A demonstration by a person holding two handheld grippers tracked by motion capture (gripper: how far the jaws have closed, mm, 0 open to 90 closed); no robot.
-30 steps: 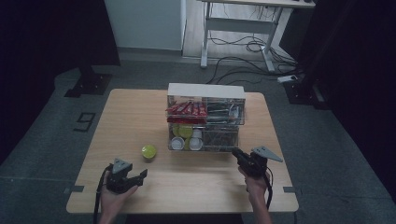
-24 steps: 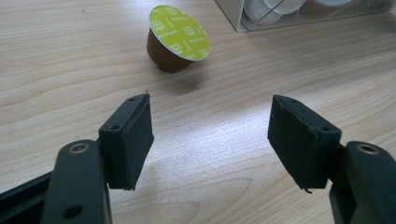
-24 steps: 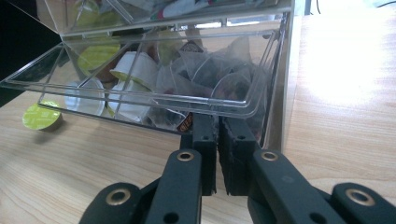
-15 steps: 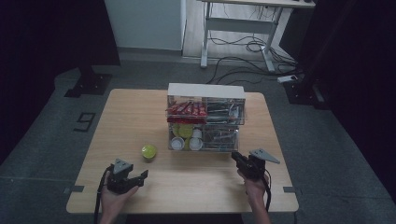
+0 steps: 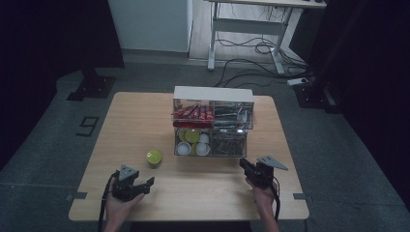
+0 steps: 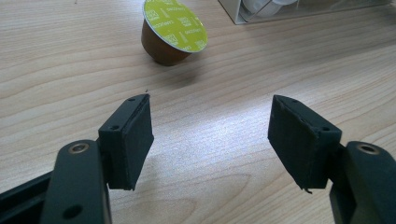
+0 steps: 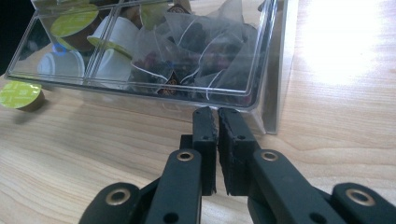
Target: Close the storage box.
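Holding your left gripper [image 6: 210, 135] spread wide short of the capsule [image 6: 172, 31], your right gripper [image 7: 217, 116] pressed together, empty, tips just before the clear drawer [image 7: 140, 88].

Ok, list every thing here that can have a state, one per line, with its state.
left gripper: open, nothing between the jaws, pointed toward the capsule.
right gripper: shut, empty, tips just short of the drawer front.
coffee capsule: loose on the table, tilted, green foil lid sealed.
lower drawer: pulled out of the clear organizer, holding capsules and tea bags.
upper drawer: filled with red packets and dark sachets; open or closed, I cannot tell.
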